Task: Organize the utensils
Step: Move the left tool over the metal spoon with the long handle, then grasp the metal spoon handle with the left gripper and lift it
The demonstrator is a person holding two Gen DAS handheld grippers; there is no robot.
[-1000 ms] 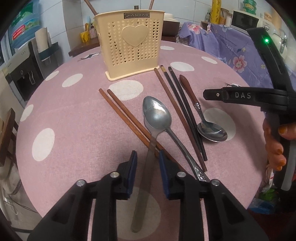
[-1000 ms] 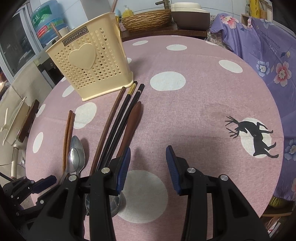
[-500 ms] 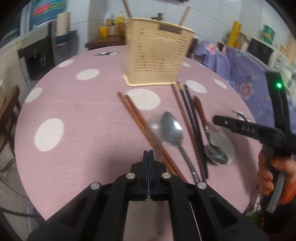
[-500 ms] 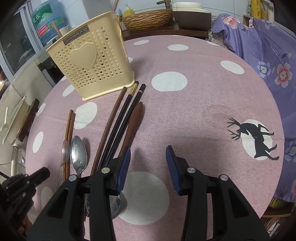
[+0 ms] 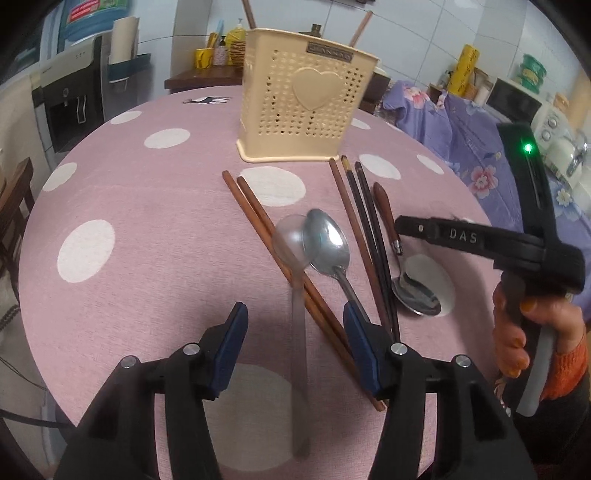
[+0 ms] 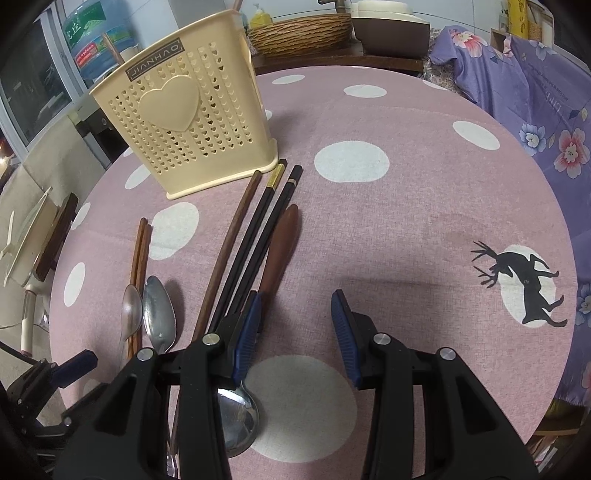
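The left gripper [image 5: 295,343] fingers are opening, a blurred steel spoon [image 5: 295,280] between them, unpressed. Right gripper [image 6: 295,336] fingers stand apart, empty, beside the wooden-handled spoon [image 6: 275,254]. Next, likely regrasp and carry it ahead to the holder [image 5: 306,107]

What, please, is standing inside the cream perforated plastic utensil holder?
Two brown wooden sticks poke above the cream perforated plastic utensil holder, likely chopsticks. Its walls hide their lower parts and anything shorter inside.

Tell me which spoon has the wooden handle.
The wooden-handled spoon right of the black chopsticks, nearest the right gripper; the other two are all metal.
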